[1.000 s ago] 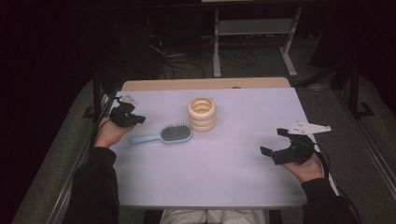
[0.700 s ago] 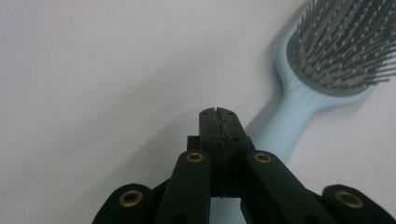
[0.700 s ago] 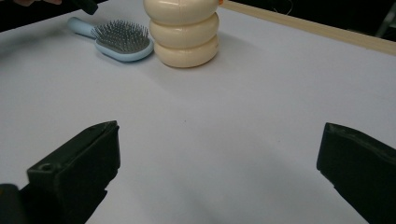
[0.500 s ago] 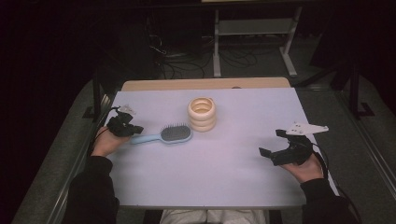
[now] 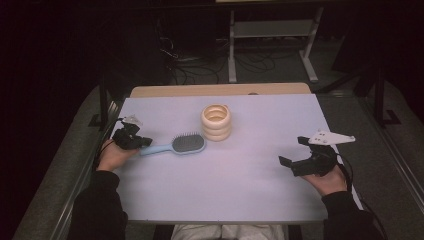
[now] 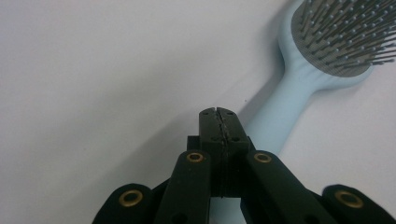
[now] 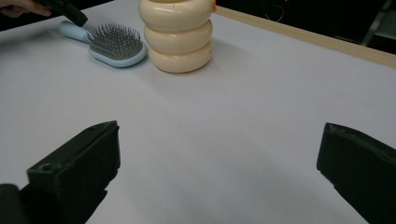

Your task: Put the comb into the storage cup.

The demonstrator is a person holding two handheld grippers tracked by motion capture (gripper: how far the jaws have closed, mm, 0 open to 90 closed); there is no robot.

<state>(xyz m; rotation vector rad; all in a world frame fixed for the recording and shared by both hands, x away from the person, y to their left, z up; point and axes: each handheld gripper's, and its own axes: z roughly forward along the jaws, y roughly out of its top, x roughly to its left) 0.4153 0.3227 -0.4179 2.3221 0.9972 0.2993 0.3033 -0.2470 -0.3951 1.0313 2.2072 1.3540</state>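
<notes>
Dark room, lilac tabletop (image 5: pixel 225 190): hairbrush (image 5: pixel 176 145) flat near left edge, nothing lifted yet; left gripper (image 6: pixel 218 122) closed at its handle, right gripper (image 7: pixel 217 158) wide apart, idle near right edge.

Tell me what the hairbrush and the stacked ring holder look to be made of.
Hairbrush: smooth, matte light-blue body, likely moulded plastic; thin grey pins with small ball tips on a dark pad, plastic or metal, hard to tell.
Ring holder: three rounded cream rings with a soft sheen and a hollow top, probably plastic or silicone; the look leaves it open.
</notes>
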